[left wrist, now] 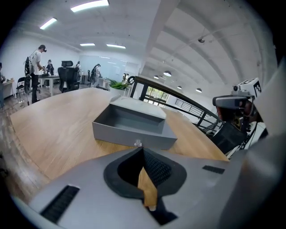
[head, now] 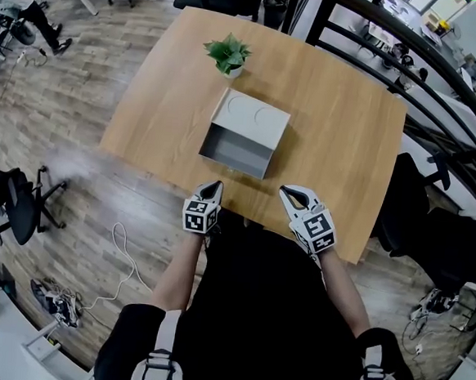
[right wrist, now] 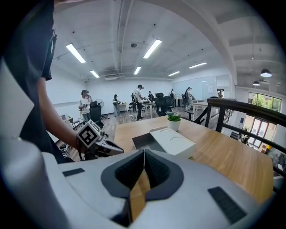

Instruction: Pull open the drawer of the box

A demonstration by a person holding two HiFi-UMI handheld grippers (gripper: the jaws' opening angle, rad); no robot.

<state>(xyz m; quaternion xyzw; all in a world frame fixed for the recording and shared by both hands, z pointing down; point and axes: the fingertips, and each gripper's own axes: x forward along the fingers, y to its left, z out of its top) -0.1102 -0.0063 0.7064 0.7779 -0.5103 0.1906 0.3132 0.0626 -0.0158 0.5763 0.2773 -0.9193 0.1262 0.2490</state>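
Drawer stands well out of the grey box at the middle of the head view. Its open tray faces the lower edge of the frame and is bare inside. The box sits on the wooden desk, and a small potted plant stands just above it in the frame, near the desk's far edge. In the left gripper view a small clear knob shows on the drawer's front. Both claws hover at the desk's near edge, below the drawer and apart from it. The left claw is left of centre and the right claw is to its right. Each has its jaws pressed together with nothing between them. People stand across the room, at the left of the left gripper view.
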